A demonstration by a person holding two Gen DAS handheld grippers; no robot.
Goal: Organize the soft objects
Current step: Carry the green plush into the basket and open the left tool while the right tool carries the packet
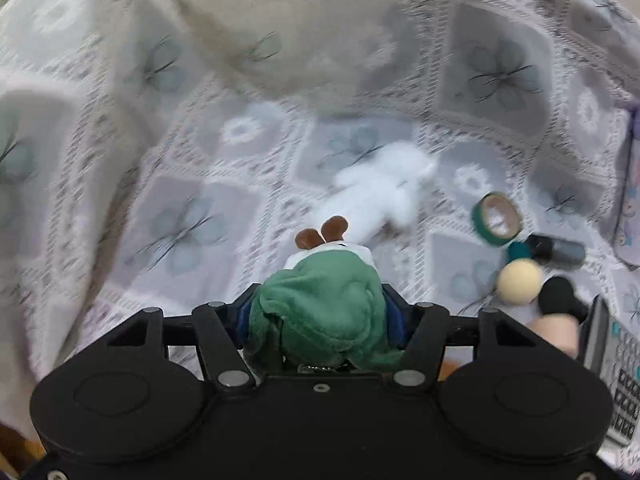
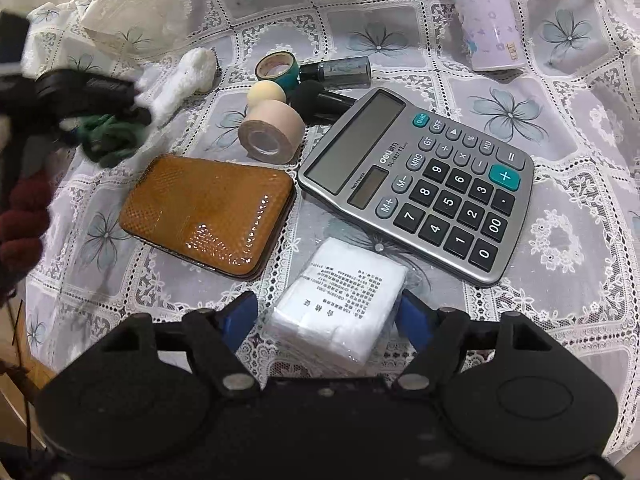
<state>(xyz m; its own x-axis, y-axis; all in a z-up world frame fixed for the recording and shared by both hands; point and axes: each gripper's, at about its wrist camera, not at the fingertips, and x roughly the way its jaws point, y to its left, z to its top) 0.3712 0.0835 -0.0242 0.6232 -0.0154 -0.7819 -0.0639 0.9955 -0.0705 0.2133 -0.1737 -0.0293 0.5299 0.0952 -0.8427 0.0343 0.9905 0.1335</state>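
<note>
The left tool (image 1: 320,312) is closed on a small plush doll in a green fleece coat with brown feet (image 1: 320,300), and holds it above the counter, which carries a lace cloth with grey flower squares (image 1: 168,184). This view is blurred. The landmark is the grey desk calculator (image 2: 420,184). Far behind it and to its left lies a white fluffy plush toy (image 2: 184,80), flat on the cloth. Just behind the calculator are a green tape ring (image 2: 278,66), a dark glass bottle (image 2: 340,72), a cream round sponge (image 2: 266,94) and a beige tape roll (image 2: 270,132), all close together. Left of the calculator lies an orange glossy case (image 2: 208,212).

The right tool (image 2: 328,312) stands wide open, with its blue fingers (image 2: 240,316) on both sides of a white packet of cotton pads in clear plastic (image 2: 340,300), which lies just in front of the calculator. I cannot tell if the fingers touch the packet.
</note>
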